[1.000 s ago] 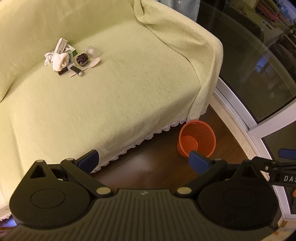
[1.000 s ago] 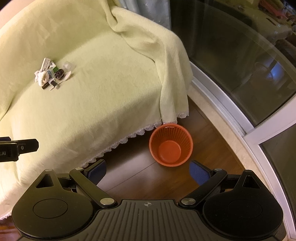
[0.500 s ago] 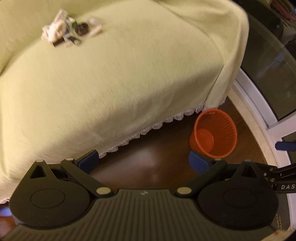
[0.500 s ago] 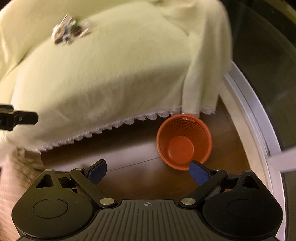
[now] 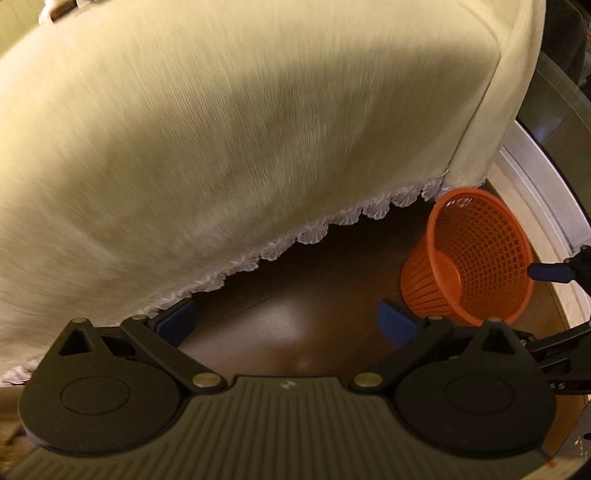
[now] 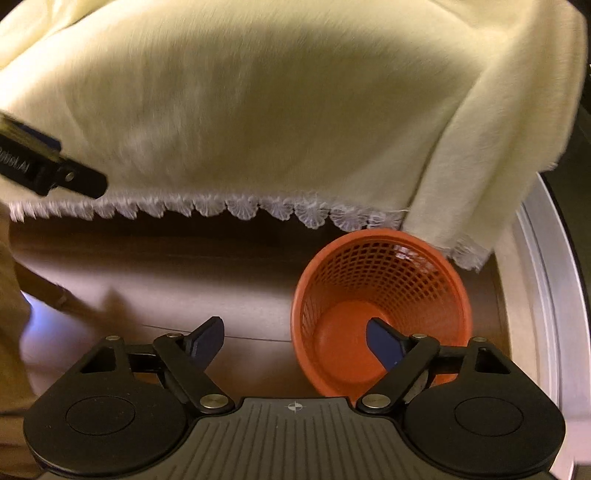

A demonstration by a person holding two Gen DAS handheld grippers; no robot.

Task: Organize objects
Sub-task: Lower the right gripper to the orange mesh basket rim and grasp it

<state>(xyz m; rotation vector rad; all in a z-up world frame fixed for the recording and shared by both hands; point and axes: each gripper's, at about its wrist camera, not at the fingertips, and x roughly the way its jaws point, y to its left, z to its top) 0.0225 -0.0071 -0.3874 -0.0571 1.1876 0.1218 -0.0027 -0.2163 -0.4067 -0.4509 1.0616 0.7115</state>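
Nothing of the organizing task shows as completed. The orange mesh basket [image 6: 380, 314] stands upright on the dark wooden floor [image 6: 166, 273], just beside the corner of the sofa where the pale yellow cover [image 6: 258, 110] hangs down to its white lace hem [image 6: 258, 208], and its interior is empty: bare bottom, nothing against the walls. The right gripper [image 6: 295, 338] hangs low over the floor at the basket's near side, jaws spread wide and holding nothing; one blue finger pad [image 6: 384, 349] overlaps the basket's mouth in the right wrist view, though contact cannot be confirmed. The left gripper [image 5: 286, 319] is likewise spread apart and empty, above bare floor near the hem, with the basket [image 5: 469, 258] off to its right. The items to be sorted are almost wholly outside both views; only a blurred fragment [image 5: 59, 9] appears at the top edge of the left wrist view, on the sofa seat, well apart from the basket. Both views are motion-blurred. Judgement: the task is at its opening stage, with every item left to collect and, presumably, the basket to be brought within reach of the items or the items carried to it.
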